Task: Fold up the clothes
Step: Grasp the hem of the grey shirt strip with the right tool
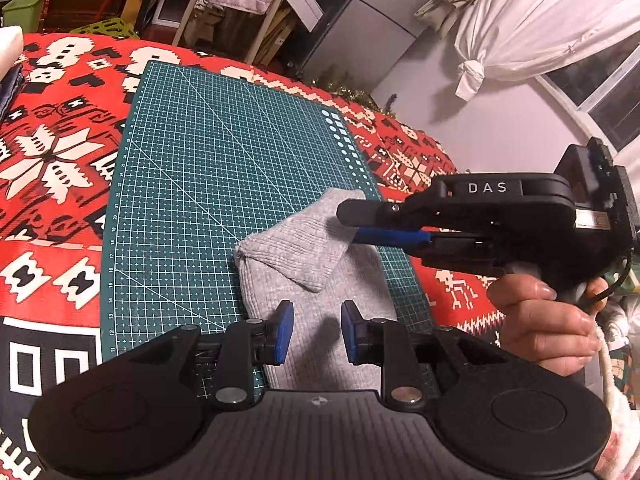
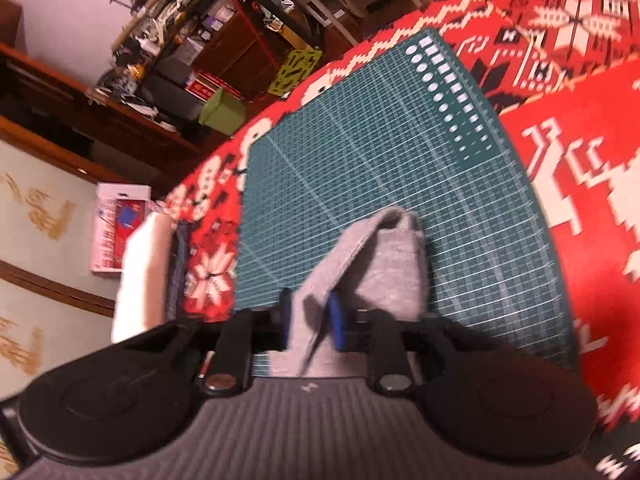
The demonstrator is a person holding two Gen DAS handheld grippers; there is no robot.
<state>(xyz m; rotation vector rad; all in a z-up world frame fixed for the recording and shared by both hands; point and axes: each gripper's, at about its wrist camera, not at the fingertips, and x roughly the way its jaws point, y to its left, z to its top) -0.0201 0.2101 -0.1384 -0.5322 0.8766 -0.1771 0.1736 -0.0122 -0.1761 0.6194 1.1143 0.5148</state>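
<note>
Between the right hand-held gripper's (image 2: 308, 322) blue pads sits a lifted flap of the grey garment (image 1: 320, 280), clamped; carry it low and lay it flat. Left hand-held gripper (image 1: 317, 332) hovers apart above it. Garment lies on the green cutting mat (image 1: 208, 168), its long axis running away from the left camera.

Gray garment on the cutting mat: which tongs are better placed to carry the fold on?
Right. The right tongs are shut on the gray garment's lifted flap, so they can probably lay it across. The left tongs hang open over the flat part, gripping nothing.
</note>
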